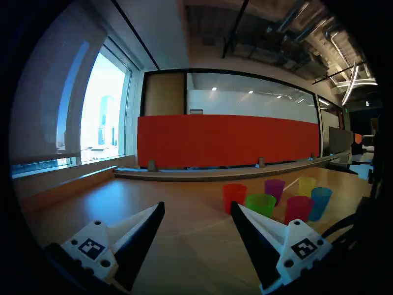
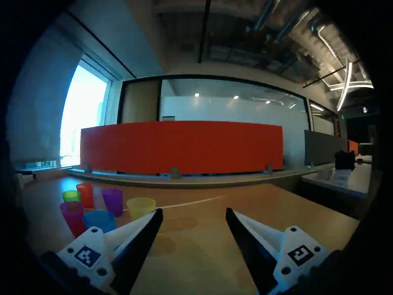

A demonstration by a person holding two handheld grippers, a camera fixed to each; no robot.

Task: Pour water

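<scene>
1. Cups, each one plain translucent colour: red cup (image 1: 234, 196), green cup (image 1: 261, 204), purple cup (image 1: 274, 189), yellow cup (image 1: 307, 186), magenta cup (image 1: 298, 207), blue cup (image 1: 321, 201).
2. table (image 1: 196, 250): light wood, warm orange-brown.
3. partition (image 1: 226, 140): solid orange-red.
4. left claw (image 1: 196, 206): white shells, black inner faces, a black-and-white square marker on each finger.
5. right claw (image 2: 194, 211): same white/black scheme, same markers.

Office (desk divider (image 1: 226, 140), glass partition (image 2: 231, 105))
</scene>
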